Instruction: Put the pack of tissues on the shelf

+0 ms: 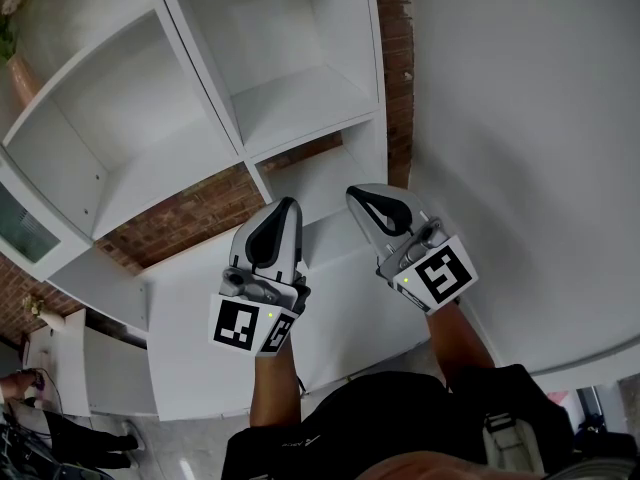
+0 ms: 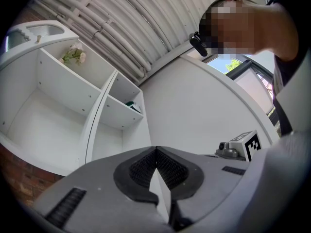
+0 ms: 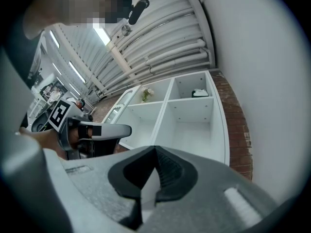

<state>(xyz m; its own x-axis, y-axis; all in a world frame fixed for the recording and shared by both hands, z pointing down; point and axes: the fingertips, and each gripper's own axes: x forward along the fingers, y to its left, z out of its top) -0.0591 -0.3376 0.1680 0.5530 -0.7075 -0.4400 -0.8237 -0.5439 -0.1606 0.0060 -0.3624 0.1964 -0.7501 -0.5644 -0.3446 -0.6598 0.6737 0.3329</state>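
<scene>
So both tools are up in front of the shelf (image 1: 300, 98) with nothing in them: the left gripper (image 1: 290, 206) has its tips pressed together on thin air, and the right gripper (image 1: 358, 196) is clamped tight and just as empty. They hang side by side over the white counter (image 1: 340, 298), left one a bit nearer to me. As for the pack of tissues, I honestly can't pick it out anywhere on the counter or between the jaws. The only candidate is a small dark-and-white thing (image 3: 199, 93) sitting in the top right cubby in the right gripper view, and it's too tiny to say whether that's it. If it isn't, my read is the job hasn't really started, so the step is find it and grab it. For doing that well I'd spread the jaws before coming in, not at the last moment, take the pack across its narrow sides with a light squeeze since that kind of thing squashes, then slide it well back onto a board so it lies flat instead of hanging off the front edge. Counting up: two grippers, one shelf unit, four open cubbies in a two-by-two block in the right gripper view, one sprig of flowers (image 3: 146, 95) in the top left one, one mystery item – and zero tissue packs I'd swear to
</scene>
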